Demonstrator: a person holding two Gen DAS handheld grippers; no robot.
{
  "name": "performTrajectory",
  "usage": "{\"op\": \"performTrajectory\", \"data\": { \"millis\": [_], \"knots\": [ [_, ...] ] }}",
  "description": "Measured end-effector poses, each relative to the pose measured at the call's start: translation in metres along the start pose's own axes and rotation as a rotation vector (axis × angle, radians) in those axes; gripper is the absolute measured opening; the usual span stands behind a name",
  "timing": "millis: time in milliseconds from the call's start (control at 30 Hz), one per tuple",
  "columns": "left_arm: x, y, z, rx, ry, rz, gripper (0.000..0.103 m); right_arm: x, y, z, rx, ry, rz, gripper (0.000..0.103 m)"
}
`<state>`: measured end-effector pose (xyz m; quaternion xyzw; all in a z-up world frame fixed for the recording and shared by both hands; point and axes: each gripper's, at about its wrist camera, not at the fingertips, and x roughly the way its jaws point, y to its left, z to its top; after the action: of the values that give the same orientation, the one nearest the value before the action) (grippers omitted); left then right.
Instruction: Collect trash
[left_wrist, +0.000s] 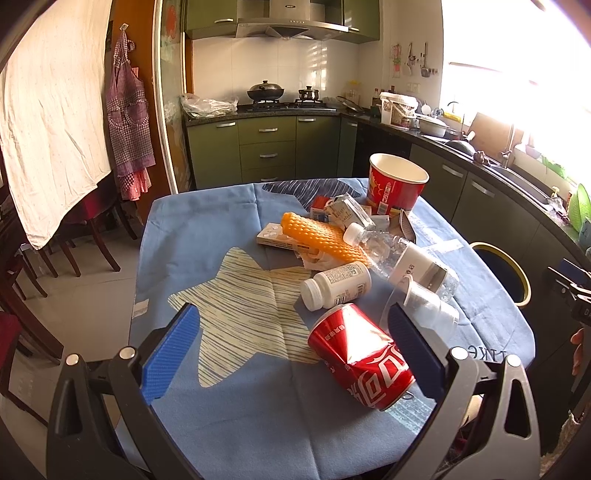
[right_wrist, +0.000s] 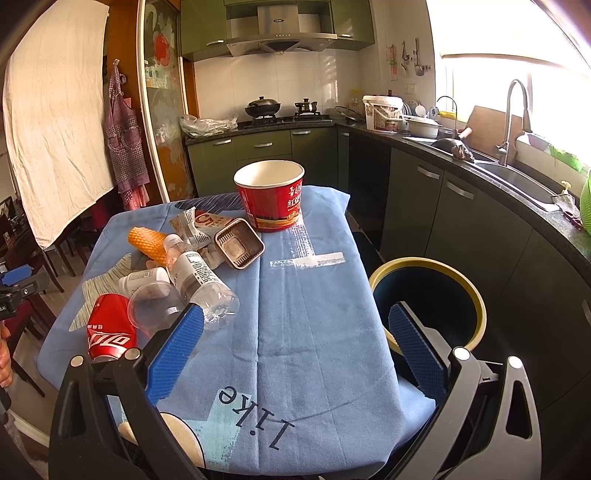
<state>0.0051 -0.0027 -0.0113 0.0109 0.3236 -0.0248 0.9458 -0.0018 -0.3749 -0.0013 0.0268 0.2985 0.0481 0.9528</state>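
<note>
I see the surface (right_wrist: 317, 295) first, draped in a blue cloth with a pale striped star and the word "like" printed near my edge. Beside its right edge stands the bin (right_wrist: 476, 295), dark inside with a yellow rim, its mouth uncovered. At the far end of the surface the red paper tub (right_wrist: 273, 206) stands upright with nothing visible inside it.

My left tool (left_wrist: 291, 350) hangs over the near part of the surface, released, blue pads spread wide and gripping nothing; the crushed red can (left_wrist: 362, 362) lies on its side between them, close to the right pad. My right tool (right_wrist: 295, 347) is likewise released with pads wide apart, over bare cloth, its right pad in front of the bin's rim.

The rest of the trash sits in a heap left of centre. A crumpled clear bottle (right_wrist: 199, 280) lies on its side, cap pointing away from me, with a clear plastic cup (right_wrist: 155, 306) touching it next to the can. An orange foam sleeve (left_wrist: 321, 236) lies across a flat white box (left_wrist: 275, 236). A white pill bottle (left_wrist: 336, 286) lies on its side just beyond the can. A brown plastic tray (right_wrist: 238, 243) leans near the tub, beside a small carton (left_wrist: 347, 212).
</note>
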Motion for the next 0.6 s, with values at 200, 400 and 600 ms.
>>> {"op": "performTrajectory", "data": {
  "millis": [200,400,600],
  "knots": [
    [0.000,0.000,0.000,0.000,0.001,0.000,0.097,0.002,-0.001,0.000,0.002,0.005,-0.005,0.099],
    [0.001,-0.001,-0.001,-0.002,0.005,0.002,0.097,0.005,-0.002,-0.001,0.000,0.015,-0.008,0.099],
    [0.010,-0.001,0.001,0.017,0.032,0.001,0.097,0.014,-0.002,0.008,-0.021,0.052,0.029,0.099]
  ]
}}
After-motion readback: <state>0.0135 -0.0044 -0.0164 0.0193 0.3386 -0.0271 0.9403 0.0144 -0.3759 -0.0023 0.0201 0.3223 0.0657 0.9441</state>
